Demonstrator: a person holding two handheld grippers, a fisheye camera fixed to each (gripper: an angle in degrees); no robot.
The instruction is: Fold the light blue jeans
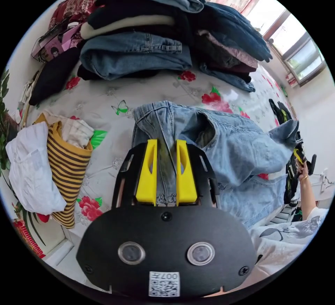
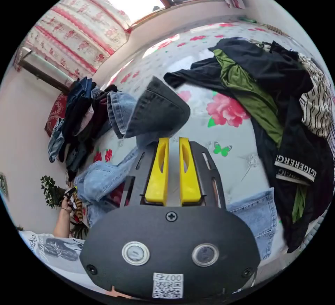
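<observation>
Both views close over the floral bed, sharing jeans, facing opposite ends

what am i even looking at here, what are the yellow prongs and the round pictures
Each round picture comes from a fisheye camera riding on a hand-held tool; a person carries one in each hand. The yellow prongs are its jaws. In the left gripper view, the left tool is shut on the light blue jeans, which lie on a flowered bedsheet before stacks of folded clothes. In the right gripper view, the right tool pinches a fold of the same jeans, beside a heap of dark clothes.
</observation>
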